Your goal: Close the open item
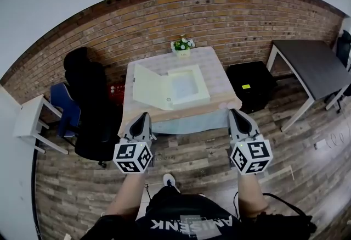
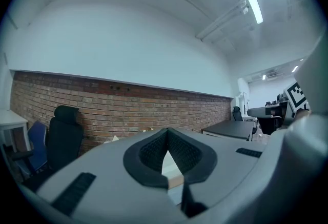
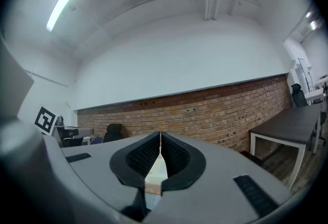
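A shallow white box (image 1: 186,86) lies open on the cloth-covered table (image 1: 215,66), with its lid (image 1: 148,88) swung out to the left. My left gripper (image 1: 141,117) hangs in front of the table's near left corner, jaws shut and empty. My right gripper (image 1: 235,113) is in front of the near right corner, also shut with nothing held. Both stand short of the box. In the left gripper view the shut gripper (image 2: 167,133) points toward the brick wall, and a sliver of the box (image 2: 169,169) shows below the pads. The right gripper view shows its shut gripper (image 3: 160,136) likewise.
A small flower pot (image 1: 182,45) stands at the table's far edge. A black office chair (image 1: 88,104) and a blue chair (image 1: 61,102) are to the left, beside a white side table (image 1: 26,118). A black cabinet (image 1: 251,85) and a dark table (image 1: 310,66) are on the right.
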The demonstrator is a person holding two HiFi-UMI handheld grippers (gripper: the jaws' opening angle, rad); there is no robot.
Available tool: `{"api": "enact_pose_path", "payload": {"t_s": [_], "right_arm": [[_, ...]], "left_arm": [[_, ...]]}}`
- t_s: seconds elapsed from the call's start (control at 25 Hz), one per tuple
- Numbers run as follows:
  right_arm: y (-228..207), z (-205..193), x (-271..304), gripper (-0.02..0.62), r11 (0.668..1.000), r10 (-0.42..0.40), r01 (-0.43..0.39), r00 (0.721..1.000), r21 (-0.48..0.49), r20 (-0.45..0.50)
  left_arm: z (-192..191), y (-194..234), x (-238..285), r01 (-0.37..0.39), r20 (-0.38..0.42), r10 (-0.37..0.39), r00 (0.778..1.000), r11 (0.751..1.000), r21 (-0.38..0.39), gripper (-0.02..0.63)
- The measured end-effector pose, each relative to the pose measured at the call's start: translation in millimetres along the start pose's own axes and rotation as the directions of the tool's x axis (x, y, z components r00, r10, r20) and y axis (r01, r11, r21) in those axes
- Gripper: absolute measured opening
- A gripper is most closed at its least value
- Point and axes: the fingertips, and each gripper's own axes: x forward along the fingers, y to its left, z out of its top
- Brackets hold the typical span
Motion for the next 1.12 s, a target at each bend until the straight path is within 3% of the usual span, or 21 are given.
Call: {"api": "enact_pose_path", "payload": {"t_s": [0.32, 0.56, 0.92, 1.12], "right_arm": [[4, -7, 51, 0.043, 0.999, -0.010, 0.009, 0.999, -0.038, -0.033], [10, -9, 109, 0.043, 0.998, -0.026, 0.022, 0.998, -0.066, -0.058], [5, -32, 212, 0.043, 0.997, -0.057, 0.050, 0.991, -0.063, -0.118], [4, -48, 263, 0.043, 0.995, -0.073, 0.060, 0.983, -0.079, -0.167]], "left_arm": [[-15, 35, 42, 0.011, 0.005, -0.011, 1.000, 0.999, -0.045, 0.012], [-13, 69, 91, 0.040, 0.018, -0.040, 0.999, 0.999, -0.036, 0.012], [-30, 120, 174, 0.072, -0.009, -0.072, 0.997, 0.997, -0.020, 0.012], [-49, 152, 212, 0.070, -0.042, -0.072, 0.996, 0.996, -0.061, 0.014]]}}
